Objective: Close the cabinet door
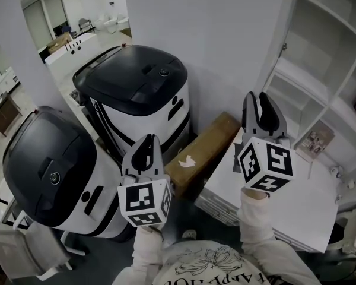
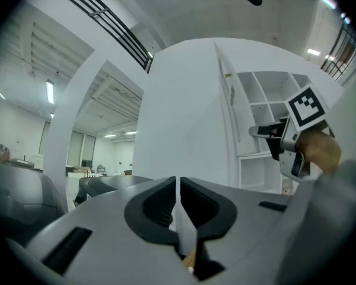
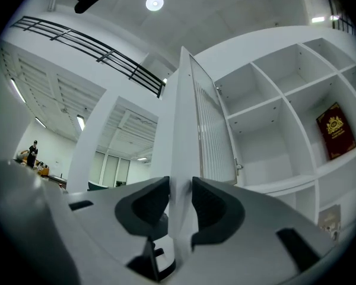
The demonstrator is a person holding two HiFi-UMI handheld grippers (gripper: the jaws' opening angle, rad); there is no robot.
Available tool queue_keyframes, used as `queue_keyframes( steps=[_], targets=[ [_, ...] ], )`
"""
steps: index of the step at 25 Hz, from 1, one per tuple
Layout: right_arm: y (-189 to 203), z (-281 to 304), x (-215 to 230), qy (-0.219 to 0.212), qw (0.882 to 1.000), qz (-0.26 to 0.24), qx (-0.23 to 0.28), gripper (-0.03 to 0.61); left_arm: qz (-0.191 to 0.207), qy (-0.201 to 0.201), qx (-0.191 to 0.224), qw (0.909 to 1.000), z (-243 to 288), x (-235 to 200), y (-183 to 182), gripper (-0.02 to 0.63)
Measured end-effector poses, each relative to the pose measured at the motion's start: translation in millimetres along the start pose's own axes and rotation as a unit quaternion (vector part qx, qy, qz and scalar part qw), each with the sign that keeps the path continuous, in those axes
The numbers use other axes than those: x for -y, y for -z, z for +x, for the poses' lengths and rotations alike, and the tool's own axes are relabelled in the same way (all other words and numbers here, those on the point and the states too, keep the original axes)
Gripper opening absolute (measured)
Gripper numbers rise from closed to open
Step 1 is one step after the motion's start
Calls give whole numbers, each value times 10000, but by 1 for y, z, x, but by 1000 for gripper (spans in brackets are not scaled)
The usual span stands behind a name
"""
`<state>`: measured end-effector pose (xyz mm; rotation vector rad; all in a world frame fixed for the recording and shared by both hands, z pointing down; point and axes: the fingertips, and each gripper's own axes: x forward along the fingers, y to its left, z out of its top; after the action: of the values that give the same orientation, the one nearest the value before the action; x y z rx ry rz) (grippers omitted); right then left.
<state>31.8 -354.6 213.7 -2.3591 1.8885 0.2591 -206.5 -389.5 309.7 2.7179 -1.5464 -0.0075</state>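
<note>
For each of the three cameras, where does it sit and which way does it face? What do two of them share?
Head view: on the person's head, facing steeply down; shows the left gripper, the right gripper and white sleeves.
Left gripper view: on the left gripper, facing the cabinet door on its broad face; shows its own jaws, nearly together, and the right gripper.
Right gripper view: on the right gripper, facing the door's edge; shows its own jaws, apart.
Shared: both gripper views show the open door and the shelves.
</note>
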Motion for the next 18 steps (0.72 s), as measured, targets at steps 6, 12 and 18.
queue_keyframes(
  steps=[6,12,18],
  targets=[
    [0,3,0,108,9997,-209,-4,107,-65,184,-72,9998,12,7,9,25],
    [1,4,1,214,9990,-397,-69,120,-125,337,-142,9993,22,19,16,25],
    [0,-1,4,294,9993,-245,-18,110,-139,454,-187,9987,25,27,17,25]
  ],
)
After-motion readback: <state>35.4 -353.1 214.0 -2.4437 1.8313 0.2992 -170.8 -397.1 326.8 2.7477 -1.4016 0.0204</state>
